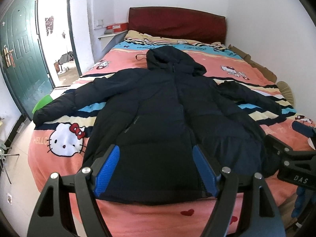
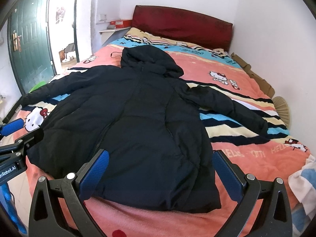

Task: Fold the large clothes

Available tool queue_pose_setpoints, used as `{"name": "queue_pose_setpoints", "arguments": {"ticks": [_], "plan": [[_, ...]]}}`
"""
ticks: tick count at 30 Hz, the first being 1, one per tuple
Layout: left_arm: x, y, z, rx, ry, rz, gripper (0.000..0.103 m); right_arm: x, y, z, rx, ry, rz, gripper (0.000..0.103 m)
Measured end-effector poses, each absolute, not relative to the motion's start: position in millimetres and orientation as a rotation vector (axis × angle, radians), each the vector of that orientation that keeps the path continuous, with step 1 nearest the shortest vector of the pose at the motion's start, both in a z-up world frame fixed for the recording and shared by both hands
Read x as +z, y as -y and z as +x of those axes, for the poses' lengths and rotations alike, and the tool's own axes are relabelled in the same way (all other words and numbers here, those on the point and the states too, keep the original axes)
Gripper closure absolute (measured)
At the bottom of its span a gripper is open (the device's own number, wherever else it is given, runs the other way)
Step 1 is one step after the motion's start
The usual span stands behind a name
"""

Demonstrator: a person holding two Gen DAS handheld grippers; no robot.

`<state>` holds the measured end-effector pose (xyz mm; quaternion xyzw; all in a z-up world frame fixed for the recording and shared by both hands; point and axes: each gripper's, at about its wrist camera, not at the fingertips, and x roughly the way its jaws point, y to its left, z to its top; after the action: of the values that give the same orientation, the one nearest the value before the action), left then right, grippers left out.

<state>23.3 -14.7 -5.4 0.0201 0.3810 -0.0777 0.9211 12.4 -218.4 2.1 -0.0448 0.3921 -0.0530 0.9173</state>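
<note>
Across the bed (image 1: 207, 73), a pink cartoon-print blanket (image 1: 65, 158) carries the dark hooded jacket (image 1: 158, 108), laid flat on its back with the zip up, hood at the far end, hem at the near edge and both sleeves spread. You look to be at the very start: no fold is made yet. Going left to right, your left gripper (image 1: 156, 169) hovers over the near hem with its fingers spread wide, holding nothing. Your right gripper (image 2: 162, 175) does the same beside it. Next, you probably need to take the left sleeve (image 1: 67, 100) or right sleeve (image 2: 233, 108) and bring it across the chest.
</note>
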Motion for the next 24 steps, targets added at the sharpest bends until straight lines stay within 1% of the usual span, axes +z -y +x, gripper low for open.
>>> {"name": "queue_pose_setpoints", "arguments": {"ticks": [7,16,19,24], "plan": [[-8,11,29,-0.212,-0.806,0.036,0.027,1,219,14,-0.121,-0.807,-0.094,0.000],[-21,-5,54,-0.327,-0.877,-0.080,0.027,-2,217,20,-0.126,-0.812,-0.116,0.000],[-25,-14,61,-0.334,-0.890,-0.105,0.027,-5,218,24,-0.134,-0.825,-0.119,0.001],[-42,-54,82,-0.318,-0.931,-0.216,0.027,-6,218,31,-0.148,-0.838,-0.133,0.001]]}}
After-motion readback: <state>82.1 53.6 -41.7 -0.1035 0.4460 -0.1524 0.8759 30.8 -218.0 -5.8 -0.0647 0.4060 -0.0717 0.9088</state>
